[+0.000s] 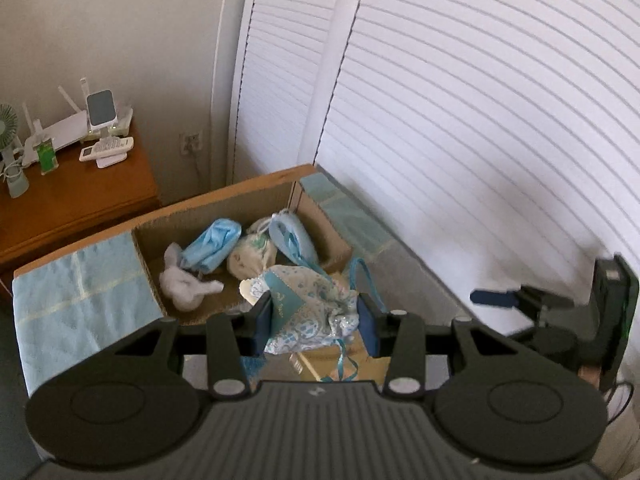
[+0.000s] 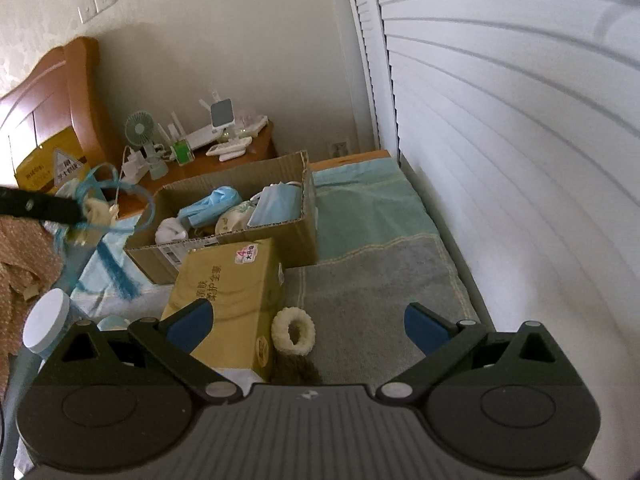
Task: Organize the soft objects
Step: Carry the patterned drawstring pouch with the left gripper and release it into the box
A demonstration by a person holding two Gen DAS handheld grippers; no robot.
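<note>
My left gripper is shut on a blue-and-white patterned drawstring pouch with trailing blue ribbons, held above the near edge of an open cardboard box. The box holds blue face masks, a cream pouch and a white soft item. My right gripper is open and empty over the grey towel; a cream fuzzy ring lies between its fingers. The left gripper with the pouch also shows at the left of the right wrist view.
A yellow tissue pack lies in front of the box. White louvered doors run along the right. A wooden nightstand with a fan, router and phone stands behind. A white-lidded jar and floral cloth lie at left.
</note>
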